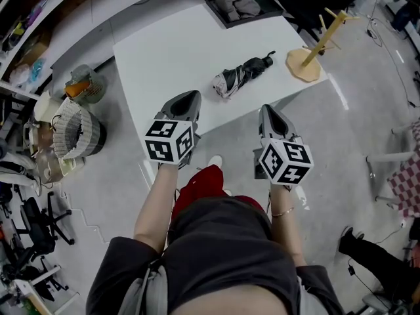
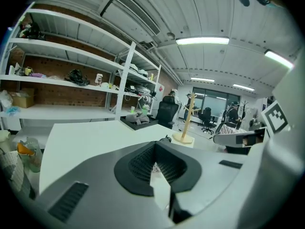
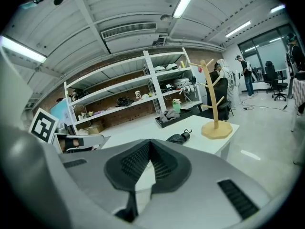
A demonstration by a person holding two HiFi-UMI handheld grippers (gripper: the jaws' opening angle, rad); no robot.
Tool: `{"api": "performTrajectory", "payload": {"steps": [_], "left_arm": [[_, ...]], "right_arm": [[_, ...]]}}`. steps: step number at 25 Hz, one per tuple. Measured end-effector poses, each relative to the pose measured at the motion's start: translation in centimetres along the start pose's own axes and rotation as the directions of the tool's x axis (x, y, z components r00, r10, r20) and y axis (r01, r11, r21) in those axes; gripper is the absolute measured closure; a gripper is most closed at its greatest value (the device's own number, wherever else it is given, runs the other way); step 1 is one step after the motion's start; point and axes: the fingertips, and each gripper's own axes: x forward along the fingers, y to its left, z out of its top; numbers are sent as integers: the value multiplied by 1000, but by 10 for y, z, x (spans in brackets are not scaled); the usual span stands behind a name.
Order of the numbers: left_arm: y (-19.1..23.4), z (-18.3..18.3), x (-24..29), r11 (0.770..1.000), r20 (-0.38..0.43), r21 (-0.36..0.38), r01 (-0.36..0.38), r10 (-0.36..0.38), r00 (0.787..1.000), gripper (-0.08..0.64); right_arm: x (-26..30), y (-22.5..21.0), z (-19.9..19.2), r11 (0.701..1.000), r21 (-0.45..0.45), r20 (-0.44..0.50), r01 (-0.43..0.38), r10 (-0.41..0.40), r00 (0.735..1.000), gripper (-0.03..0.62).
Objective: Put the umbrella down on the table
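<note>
Nearest to the person, the left gripper [image 1: 189, 98] and the right gripper [image 1: 267, 110] both have their jaws closed together, with nothing between them. Beyond them, the folded umbrella [image 1: 239, 76] lies flat on the white bench [image 1: 164, 51], near a wooden stand [image 1: 307, 63].

I am seeing the tabletop [image 1: 164, 51] showing as smooth white, faintly glossy. The folded umbrella [image 1: 241, 75] is showing crumpled black cloth, with paler patterned cloth at one end. The branched stand [image 1: 314, 52] is reading as pale bare wood. The left gripper [image 1: 192, 97] and right gripper [image 1: 265, 110] are showing matt grey plastic shells, their jaws lined with ribbed black pads. The grey floor [image 1: 341, 123] is gleaming.
</note>
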Motion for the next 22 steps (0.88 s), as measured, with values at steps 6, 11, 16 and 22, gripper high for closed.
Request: {"api": "performTrajectory", "payload": {"steps": [6,11,16,22], "left_arm": [[-11,-3,-15,1000,14,1,-13,13,1000,548],[-18,-8,-29,1000,23,-9,-19,19,1000,548],[-25,-12,-42,1000,29,-14,-24,24,999,548],[-31,-16,-58,999,35,-8,-31,32,999,548]], "right_arm": [[-14,8,4,999,-45,27,-25,27,999,574],[-27,13,2,998,-51,37,-30,31,999,574],[-39,17,0,998,-59,46,-35,37,998,574],[-53,26,-1,997,-65,53,-48,52,997,574]]}}
